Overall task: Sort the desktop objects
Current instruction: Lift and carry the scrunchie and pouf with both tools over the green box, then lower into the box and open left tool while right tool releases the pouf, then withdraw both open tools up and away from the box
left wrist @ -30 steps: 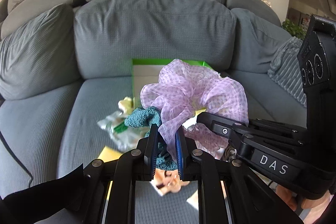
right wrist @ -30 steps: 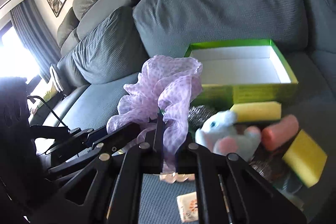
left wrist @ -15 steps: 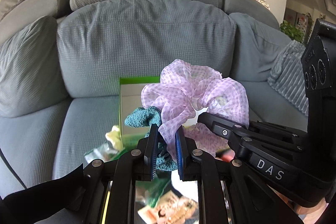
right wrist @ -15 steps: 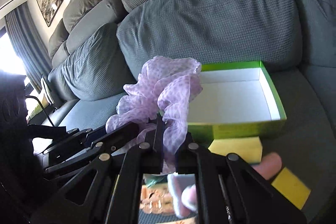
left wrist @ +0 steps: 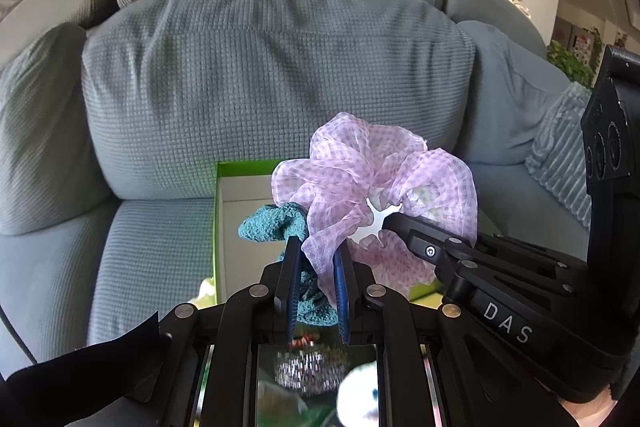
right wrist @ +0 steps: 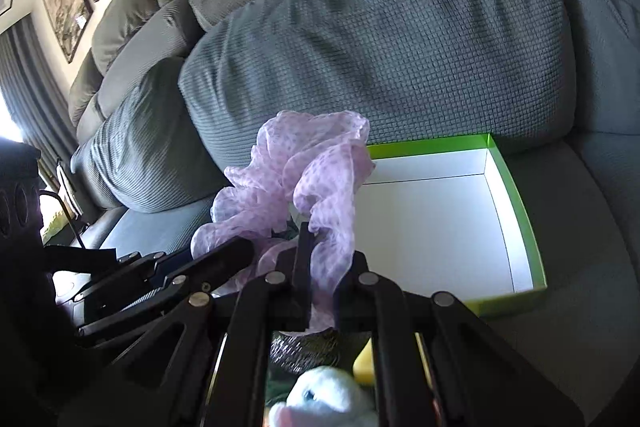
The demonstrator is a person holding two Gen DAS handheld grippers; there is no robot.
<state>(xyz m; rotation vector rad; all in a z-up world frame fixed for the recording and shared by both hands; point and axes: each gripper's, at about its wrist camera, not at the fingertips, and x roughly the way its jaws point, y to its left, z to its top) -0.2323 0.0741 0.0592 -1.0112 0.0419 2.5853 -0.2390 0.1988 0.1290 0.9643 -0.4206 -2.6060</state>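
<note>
Over grey sofa seat (right wrist: 592, 227): left gripper (left wrist: 316, 259) and right gripper (right wrist: 324, 247) both pinch one frilly lilac see-through scrunchie (left wrist: 372, 179), left also nips teal knitted scrunchie (left wrist: 272, 223). Green-edged white box (right wrist: 520, 211) below, nothing inside yet. White plush toy (right wrist: 324, 399), silver scrubber (left wrist: 308, 367) not sorted.

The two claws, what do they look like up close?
Both are black linkage frames with silver rivets. The left claw has thin blue-faced fingers. The right claw bears white letters DAS on its side and a boxy black housing with round dials behind.
</note>
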